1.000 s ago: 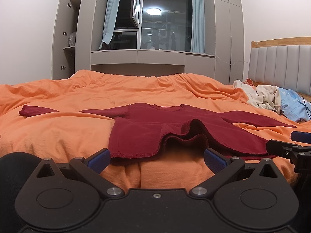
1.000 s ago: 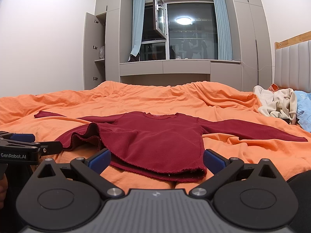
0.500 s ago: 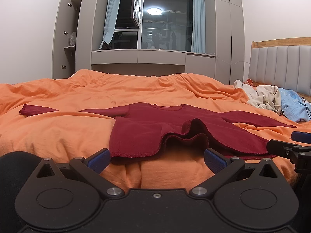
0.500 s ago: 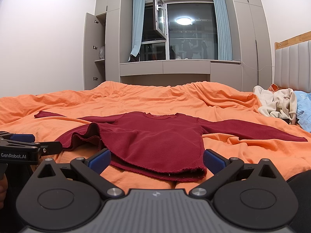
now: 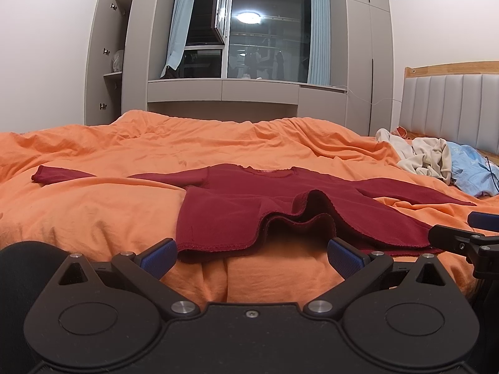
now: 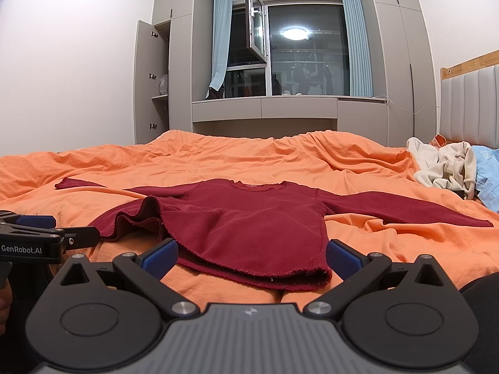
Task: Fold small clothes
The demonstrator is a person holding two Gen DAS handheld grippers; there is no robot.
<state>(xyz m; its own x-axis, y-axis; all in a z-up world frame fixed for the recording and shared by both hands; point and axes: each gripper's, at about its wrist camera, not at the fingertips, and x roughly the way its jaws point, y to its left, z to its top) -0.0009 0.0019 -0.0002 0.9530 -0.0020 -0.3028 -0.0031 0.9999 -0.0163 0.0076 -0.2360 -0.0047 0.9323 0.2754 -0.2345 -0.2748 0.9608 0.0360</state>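
Note:
A small dark red long-sleeved shirt [image 5: 237, 208] lies face up on the orange duvet [image 5: 93, 212], sleeves spread left and right, hem nearest me and rucked up in a fold at its middle. It also shows in the right wrist view [image 6: 259, 218]. My left gripper [image 5: 251, 254] is open and empty just short of the hem's left part. My right gripper [image 6: 252, 254] is open and empty just short of the hem's right part. Each gripper shows at the edge of the other's view, the right one [image 5: 461, 240] and the left one [image 6: 40, 237].
A pile of cream clothes [image 5: 424, 155] and a light blue garment [image 5: 474, 168] lie at the right by the grey padded headboard [image 5: 452, 109]. Grey cabinets and a window [image 5: 265, 34] stand beyond the bed. The orange duvet [image 6: 280, 155] is wrinkled.

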